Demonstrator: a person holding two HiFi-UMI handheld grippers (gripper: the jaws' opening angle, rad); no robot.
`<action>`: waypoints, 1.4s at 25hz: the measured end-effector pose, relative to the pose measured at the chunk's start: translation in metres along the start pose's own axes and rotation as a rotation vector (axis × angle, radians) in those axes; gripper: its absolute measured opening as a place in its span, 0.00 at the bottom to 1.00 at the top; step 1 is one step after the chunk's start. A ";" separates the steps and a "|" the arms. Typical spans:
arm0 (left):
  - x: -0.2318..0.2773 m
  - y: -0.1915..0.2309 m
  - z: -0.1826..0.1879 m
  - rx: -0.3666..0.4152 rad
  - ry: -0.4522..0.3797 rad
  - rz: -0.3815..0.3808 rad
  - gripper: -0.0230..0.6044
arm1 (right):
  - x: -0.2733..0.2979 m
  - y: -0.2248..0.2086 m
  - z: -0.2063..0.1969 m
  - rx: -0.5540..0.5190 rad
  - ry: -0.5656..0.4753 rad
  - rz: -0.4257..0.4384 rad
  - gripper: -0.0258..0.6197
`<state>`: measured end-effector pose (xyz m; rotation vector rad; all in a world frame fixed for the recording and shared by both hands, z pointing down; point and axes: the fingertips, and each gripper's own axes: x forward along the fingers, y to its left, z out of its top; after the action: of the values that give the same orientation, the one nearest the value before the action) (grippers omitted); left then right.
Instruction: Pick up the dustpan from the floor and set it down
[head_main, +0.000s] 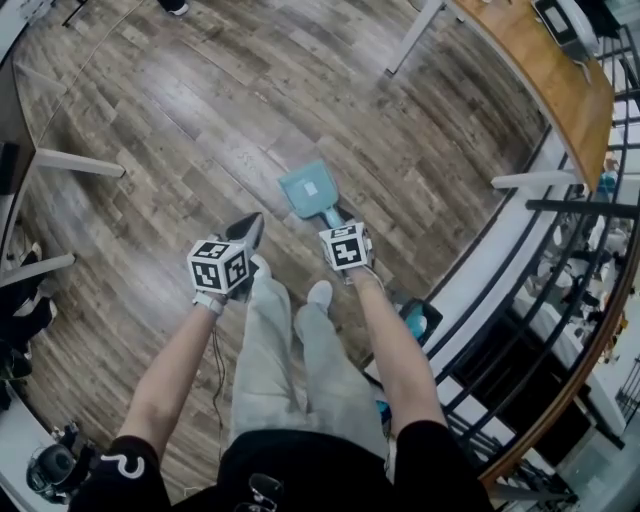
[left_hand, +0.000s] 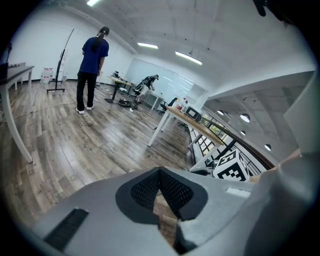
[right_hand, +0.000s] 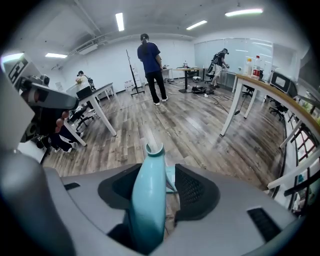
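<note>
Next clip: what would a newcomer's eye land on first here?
The teal dustpan stands out, lying on the wooden floor in the middle of the head view. Its handle sits unclamped between the parted jaws of the right gripper. The left gripper is shut and empty.

Dustpan lay on the floor before the right claw

The dustpan (head_main: 308, 190) sat on the floor (head_main: 200, 120) just ahead of the right claw (head_main: 337, 216). Its handle ran back between that claw's jaws, closer to the left one. The left claw (head_main: 250, 226) hung to its left, apart from the dustpan. A long desk (head_main: 540, 60) stood well off to its right.
</note>
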<state>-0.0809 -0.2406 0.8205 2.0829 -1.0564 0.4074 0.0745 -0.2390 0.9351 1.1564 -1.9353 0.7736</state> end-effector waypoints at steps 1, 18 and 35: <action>-0.001 -0.001 0.002 0.000 -0.003 0.004 0.03 | -0.004 0.001 0.002 -0.005 -0.001 0.004 0.34; -0.057 -0.031 0.087 0.040 -0.140 0.068 0.03 | -0.106 -0.006 0.095 -0.033 -0.185 0.034 0.34; -0.175 -0.132 0.206 0.178 -0.390 0.069 0.03 | -0.325 -0.005 0.225 -0.040 -0.580 -0.005 0.05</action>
<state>-0.0932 -0.2472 0.5198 2.3495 -1.3618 0.1324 0.1182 -0.2701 0.5431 1.4745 -2.3962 0.4145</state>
